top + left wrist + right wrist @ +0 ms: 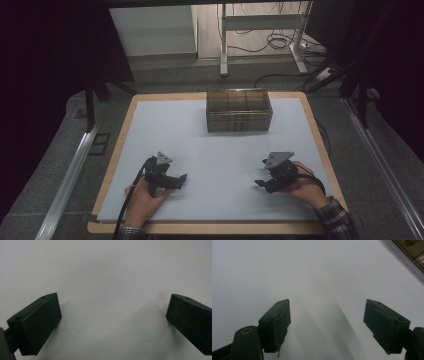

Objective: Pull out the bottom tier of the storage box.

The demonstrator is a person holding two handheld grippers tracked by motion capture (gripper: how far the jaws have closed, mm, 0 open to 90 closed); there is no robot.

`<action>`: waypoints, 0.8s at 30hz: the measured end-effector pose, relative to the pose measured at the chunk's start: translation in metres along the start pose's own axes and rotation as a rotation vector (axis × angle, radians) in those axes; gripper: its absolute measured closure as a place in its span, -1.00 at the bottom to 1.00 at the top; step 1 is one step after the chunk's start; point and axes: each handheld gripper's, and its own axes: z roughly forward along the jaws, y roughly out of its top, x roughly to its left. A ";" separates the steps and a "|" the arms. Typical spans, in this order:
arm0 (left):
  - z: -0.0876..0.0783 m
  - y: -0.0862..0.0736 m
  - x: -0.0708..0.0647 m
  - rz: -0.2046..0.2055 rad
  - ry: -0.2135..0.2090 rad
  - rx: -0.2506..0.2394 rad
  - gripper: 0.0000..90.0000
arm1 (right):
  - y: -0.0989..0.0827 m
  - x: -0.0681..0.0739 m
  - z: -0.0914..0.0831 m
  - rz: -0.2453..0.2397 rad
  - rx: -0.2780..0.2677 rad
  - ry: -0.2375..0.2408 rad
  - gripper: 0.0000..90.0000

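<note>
We see a wooden table (118,150) covered by a white sheet (220,150) that leaves a thin wood border along the left, right and near edges. At the middle of the far edge stands a clear brownish plastic box (239,110), rectangular, with inner compartments; what is in them is too small to tell. Between this box and the near edge the sheet is flat and bare, so there is wide free room in the centre.

The left gripper (181,178) lies near the near-left corner, held by the left hand (145,197), and its jaws point to the middle of the table. In the left gripper view its black block-shaped jaws stand wide apart over the matte sheet, with nothing between them.

The right gripper (260,183) is near the near-right corner in the right hand (305,187), close to the right edge. Its jaws are also spread wide and empty; one rubber pad (277,327) looks torn at its lower edge.
</note>
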 end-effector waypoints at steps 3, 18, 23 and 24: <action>0.000 0.000 0.000 0.000 0.000 0.000 -1.00 | 0.002 -0.002 0.001 -0.001 0.006 -0.018 -0.49; 0.000 0.000 0.000 0.000 0.000 0.000 -1.00 | 0.010 -0.013 0.008 -0.081 0.023 -0.126 -0.29; 0.000 0.000 0.000 0.000 0.000 0.000 -1.00 | 0.011 -0.016 0.010 -0.102 0.010 -0.156 -0.16; 0.000 0.000 0.000 0.000 0.000 0.000 -1.00 | 0.011 -0.017 0.011 -0.103 0.006 -0.162 -0.14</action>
